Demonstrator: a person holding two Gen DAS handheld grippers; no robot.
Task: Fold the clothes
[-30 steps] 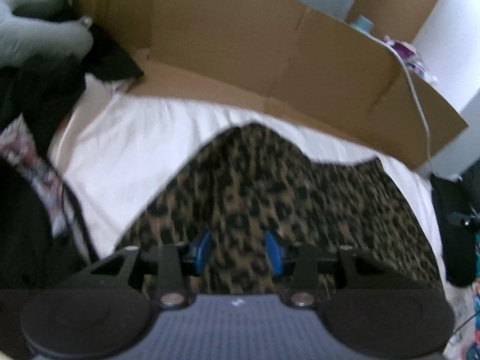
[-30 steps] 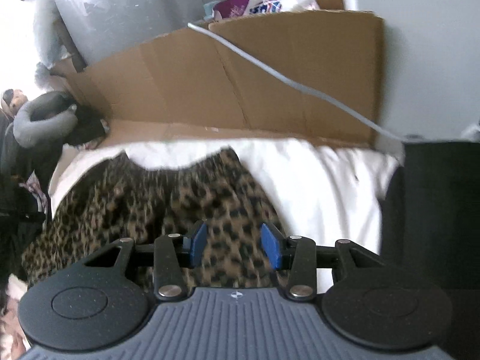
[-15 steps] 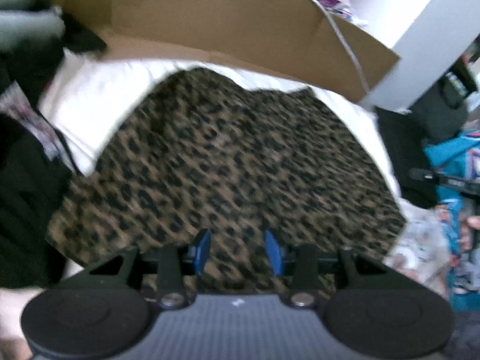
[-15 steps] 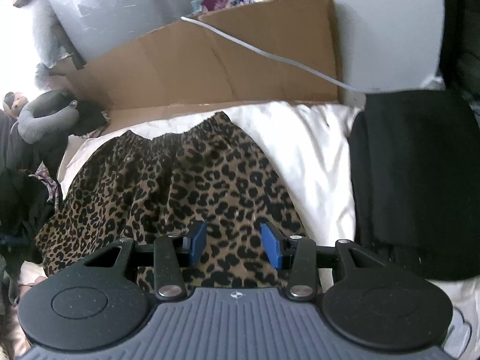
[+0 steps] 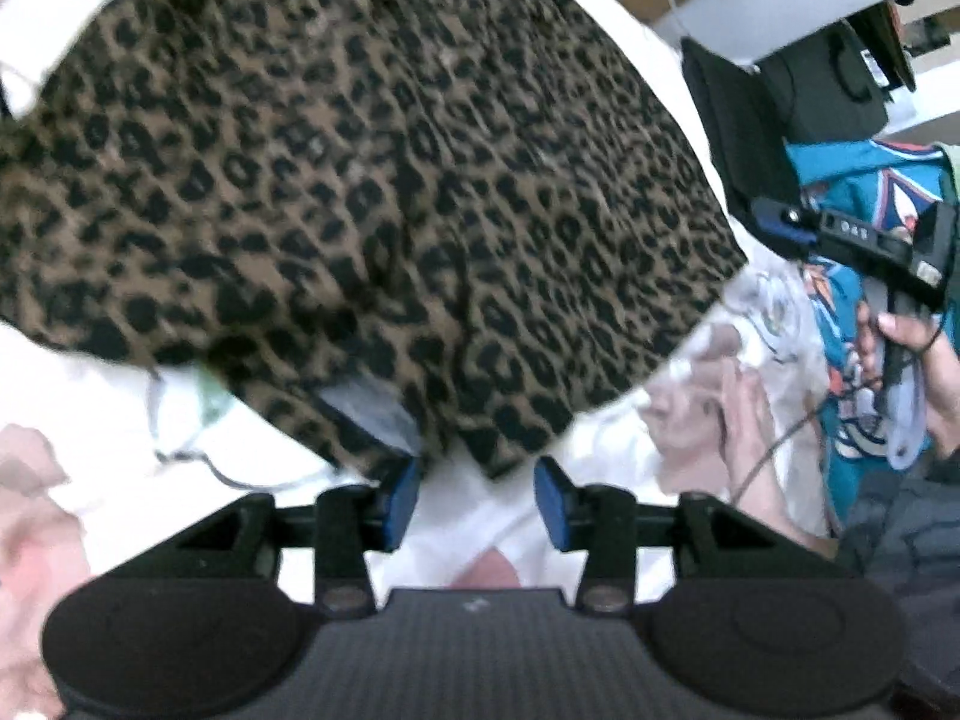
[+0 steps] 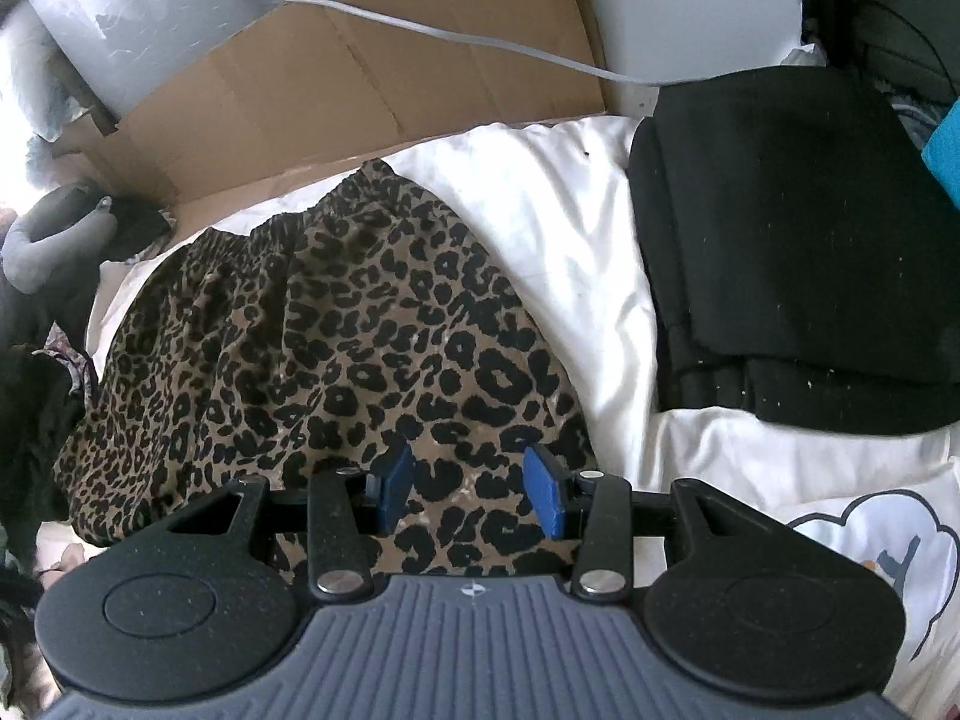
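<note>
1. White bedding (image 6: 540,204) covers the bed, with a cardboard box (image 6: 360,78) behind it.
2. Our leopard skirt (image 6: 336,348) lies spread flat on the bedding.
3. Our left gripper (image 5: 477,495) is open and empty, at the skirt's near hem.
4. Our right gripper (image 6: 474,489) is open too, holding nothing, over the hem.
5. A black folded pile (image 6: 798,240) sits to the right.
6. We think folding starts now: pinch the hem and lift it up.

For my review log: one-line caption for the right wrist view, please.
Open right gripper hovers over the hem of a leopard-print skirt spread on white bedding, folded black garment alongside.
</note>
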